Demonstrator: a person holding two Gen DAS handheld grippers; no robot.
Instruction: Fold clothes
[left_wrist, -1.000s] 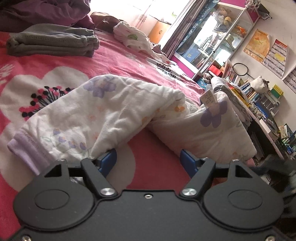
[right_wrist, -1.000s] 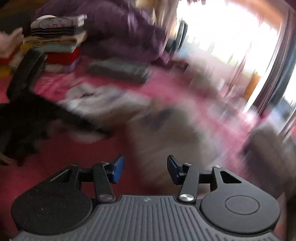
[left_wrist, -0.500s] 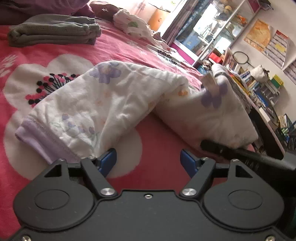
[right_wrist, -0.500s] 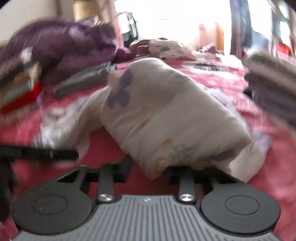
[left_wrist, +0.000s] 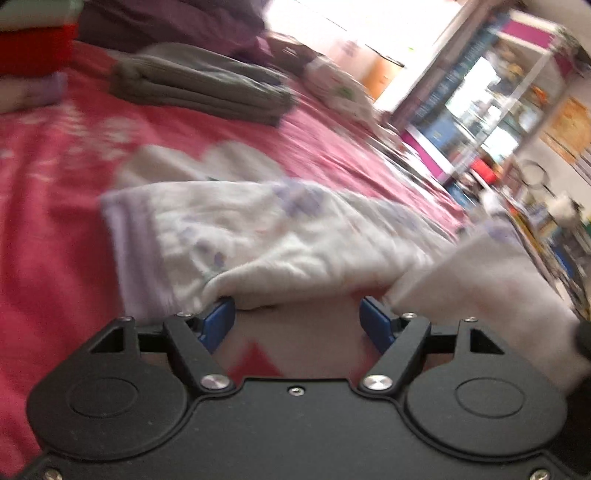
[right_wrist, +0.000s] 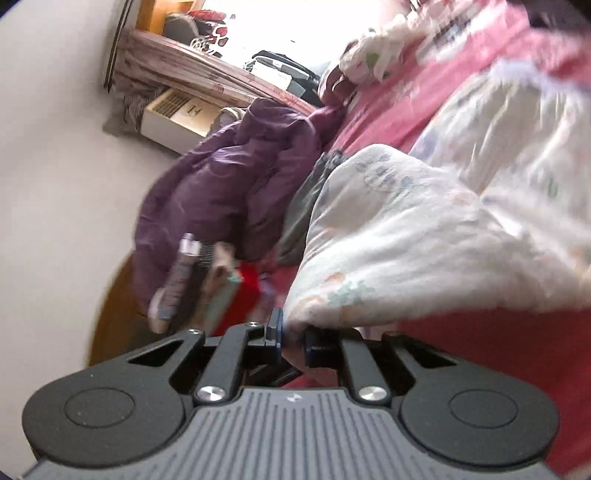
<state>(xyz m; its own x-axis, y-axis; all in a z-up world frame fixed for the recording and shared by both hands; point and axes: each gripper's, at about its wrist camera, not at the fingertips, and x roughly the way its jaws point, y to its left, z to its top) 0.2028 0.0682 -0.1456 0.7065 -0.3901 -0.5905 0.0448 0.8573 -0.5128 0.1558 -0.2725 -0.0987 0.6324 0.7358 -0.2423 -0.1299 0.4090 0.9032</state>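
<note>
A white pyjama garment with purple flowers lies crumpled on the pink bedspread. My left gripper hovers low over the bed, open, its blue pads at the garment's near edge and nothing between them. In the right wrist view the same garment bulges up ahead. My right gripper is rolled onto its side. Its jaws are closing, and a bunched corner of the white fabric is pinched between the pads.
Folded grey clothes lie further back on the bed. A purple jacket is heaped by the wall, with a stack of folded clothes under it. Another floral garment lies far back. Bookshelves stand to the right.
My right gripper rolled sideways, went from open to pinching the garment's end and raised it. My left gripper slid along the bed toward the lavender-cuffed end and stayed open.
</note>
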